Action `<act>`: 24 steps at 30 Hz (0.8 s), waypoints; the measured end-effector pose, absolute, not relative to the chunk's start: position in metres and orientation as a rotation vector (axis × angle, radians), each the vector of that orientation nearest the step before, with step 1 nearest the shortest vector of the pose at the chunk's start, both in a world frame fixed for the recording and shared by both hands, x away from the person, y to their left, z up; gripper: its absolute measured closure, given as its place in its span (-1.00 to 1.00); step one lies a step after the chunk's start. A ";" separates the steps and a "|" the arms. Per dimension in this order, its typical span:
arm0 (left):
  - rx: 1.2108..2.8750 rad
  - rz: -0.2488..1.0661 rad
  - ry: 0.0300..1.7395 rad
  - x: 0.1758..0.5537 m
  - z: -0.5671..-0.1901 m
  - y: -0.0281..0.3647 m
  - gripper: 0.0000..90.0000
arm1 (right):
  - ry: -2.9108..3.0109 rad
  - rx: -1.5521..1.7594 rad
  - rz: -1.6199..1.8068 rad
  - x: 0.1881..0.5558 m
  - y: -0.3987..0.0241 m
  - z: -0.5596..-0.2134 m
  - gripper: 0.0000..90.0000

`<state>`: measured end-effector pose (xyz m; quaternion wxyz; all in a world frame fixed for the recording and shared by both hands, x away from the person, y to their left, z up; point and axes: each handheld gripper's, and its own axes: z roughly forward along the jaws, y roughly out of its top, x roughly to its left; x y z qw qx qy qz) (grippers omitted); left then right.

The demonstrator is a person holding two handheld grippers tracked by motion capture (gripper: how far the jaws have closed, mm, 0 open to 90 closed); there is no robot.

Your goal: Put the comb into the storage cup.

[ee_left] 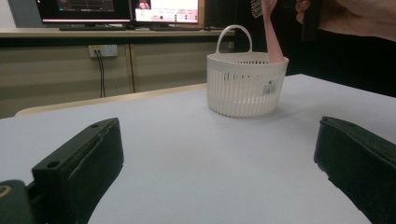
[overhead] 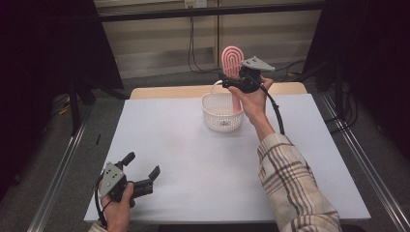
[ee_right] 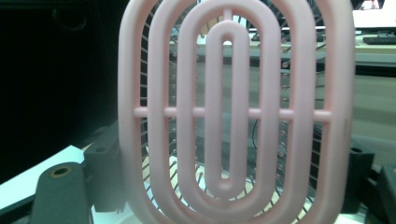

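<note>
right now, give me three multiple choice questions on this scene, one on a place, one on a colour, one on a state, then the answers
1. Where does the handle end of the brush sit?
A. inside the basket
B. flat on the table beside the basket
C. between the left gripper's jaws

2. What colour is the basket?
A. blue
B. white
C. black

3. How does the left gripper stand?
A. shut on the brush
B. shut on the basket handle
C. open, holding nothing

Answers:
1. A, the pink handle dips below the basket rim in the left gripper view, while the right gripper holds the brush upright.
2. B, its slotted wall and looped handle are white against the pale table.
3. C, its two black jaws stand wide apart with bare table between them.
</note>
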<state>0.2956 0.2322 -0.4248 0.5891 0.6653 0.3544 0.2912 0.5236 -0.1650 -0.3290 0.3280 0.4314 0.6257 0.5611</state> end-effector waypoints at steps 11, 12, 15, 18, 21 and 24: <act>1.548 0.671 0.828 0.295 -0.425 0.231 -0.97 | 1.649 1.171 1.464 0.522 -0.175 -0.345 -0.57; 1.549 0.671 0.828 0.295 -0.425 0.231 -0.97 | 1.650 1.179 1.461 0.522 -0.176 -0.346 -0.56; 1.549 0.668 0.829 0.295 -0.425 0.231 -0.97 | 1.659 1.178 1.457 0.522 -0.177 -0.350 -0.56; 1.550 0.674 0.826 0.295 -0.425 0.231 -0.97 | 1.668 1.182 1.450 0.521 -0.178 -0.353 -0.57; 1.549 0.666 0.830 0.295 -0.425 0.231 -0.97 | 1.677 1.190 1.441 0.520 -0.180 -0.357 -0.56; 1.550 0.669 0.829 0.295 -0.425 0.231 -0.97 | 1.681 1.197 1.439 0.519 -0.182 -0.359 -0.56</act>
